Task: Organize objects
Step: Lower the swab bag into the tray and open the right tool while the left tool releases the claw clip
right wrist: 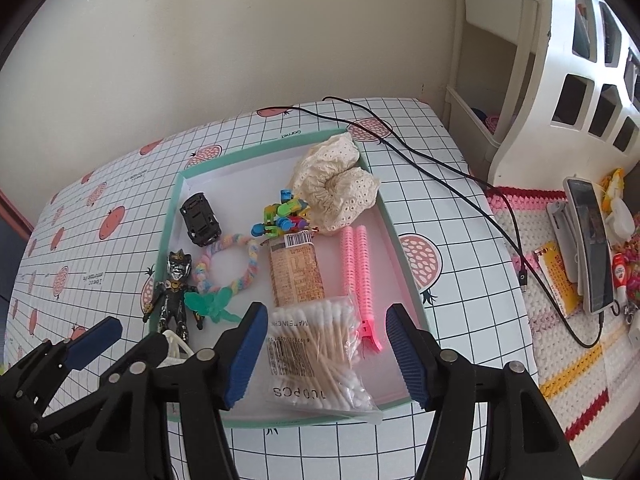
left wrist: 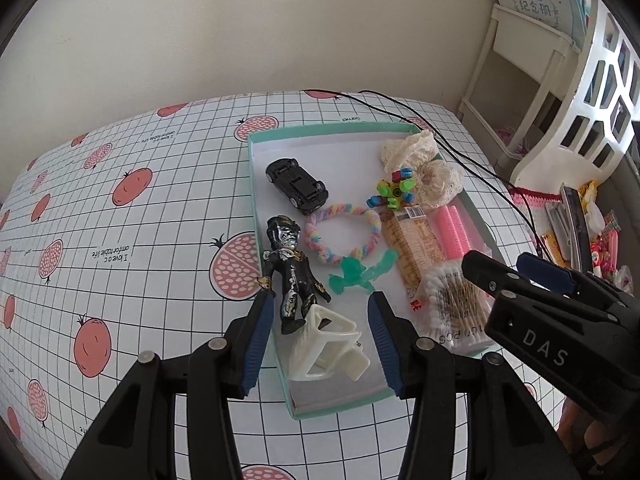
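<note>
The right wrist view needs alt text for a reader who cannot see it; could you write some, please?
The open right gripper hovers over a bag of cotton swabs in a green tray that also holds a pink clip, a toy car and a figure.

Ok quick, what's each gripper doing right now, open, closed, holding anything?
Left gripper: open, empty, above the white hair claw clip.
Right gripper: open, empty, above the cotton swab bag.

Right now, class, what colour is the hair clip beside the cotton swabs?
Pink. The hair clip shows best in the right wrist view.
</note>
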{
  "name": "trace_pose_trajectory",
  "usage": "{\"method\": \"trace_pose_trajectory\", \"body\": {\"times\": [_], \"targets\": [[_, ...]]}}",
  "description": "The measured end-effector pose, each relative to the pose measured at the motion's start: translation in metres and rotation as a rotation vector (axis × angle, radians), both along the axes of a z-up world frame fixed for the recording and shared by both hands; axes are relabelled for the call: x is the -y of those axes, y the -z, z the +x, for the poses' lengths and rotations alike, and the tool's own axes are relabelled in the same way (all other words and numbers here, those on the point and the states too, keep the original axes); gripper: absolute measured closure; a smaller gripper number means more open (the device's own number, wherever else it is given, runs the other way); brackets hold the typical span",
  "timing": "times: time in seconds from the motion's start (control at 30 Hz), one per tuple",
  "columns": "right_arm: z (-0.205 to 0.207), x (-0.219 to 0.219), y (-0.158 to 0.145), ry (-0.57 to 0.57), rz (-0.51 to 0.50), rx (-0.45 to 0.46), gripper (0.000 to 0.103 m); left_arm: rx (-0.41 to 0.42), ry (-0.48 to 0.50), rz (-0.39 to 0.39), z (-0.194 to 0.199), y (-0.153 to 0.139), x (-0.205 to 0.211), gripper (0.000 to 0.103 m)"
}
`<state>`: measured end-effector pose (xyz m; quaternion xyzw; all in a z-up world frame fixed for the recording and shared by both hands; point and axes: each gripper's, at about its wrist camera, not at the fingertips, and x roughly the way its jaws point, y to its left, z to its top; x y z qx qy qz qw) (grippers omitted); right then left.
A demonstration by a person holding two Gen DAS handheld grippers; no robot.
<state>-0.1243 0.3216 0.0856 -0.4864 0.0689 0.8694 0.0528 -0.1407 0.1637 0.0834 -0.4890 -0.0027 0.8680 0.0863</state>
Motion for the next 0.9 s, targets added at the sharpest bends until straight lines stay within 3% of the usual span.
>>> {"method": "trace_pose_trajectory", "body": {"times": [0.17,0.27,0.4,0.53,0.63,0.7,0.77,0.9], "targets": [[-0.001,0.002,0.003,-0.009,0.006,0.015,0.038,-0.033,-0.089,-0.007,-0.003,-0.005,0.019,0.052],[0.0,0.005,0.005,-0.024,0.009,0.02,0.038,-0.039,-0.151,0.005,-0.005,-0.005,0.034,0.04],[0.0,0.007,0.006,-0.036,0.017,0.026,0.038,-0.034,-0.222,0.021,-0.009,-0.004,0.053,0.037],[0.0,0.01,0.007,-0.047,0.026,0.03,0.037,-0.037,-0.26,0.02,-0.01,-0.002,0.063,0.025],[0.0,0.012,0.008,-0.051,0.029,0.025,0.024,-0.042,-0.274,0.017,-0.01,-0.001,0.066,0.015],[0.0,0.012,0.008,-0.053,0.026,0.024,0.022,-0.044,-0.281,0.014,-0.01,-0.001,0.067,0.011],[0.0,0.013,0.009,-0.055,0.026,0.022,0.008,-0.045,-0.287,0.007,-0.011,0.0,0.068,0.011],[0.0,0.014,0.009,-0.064,0.029,0.014,0.0,-0.044,-0.3,-0.003,-0.011,0.002,0.07,0.002]]}}
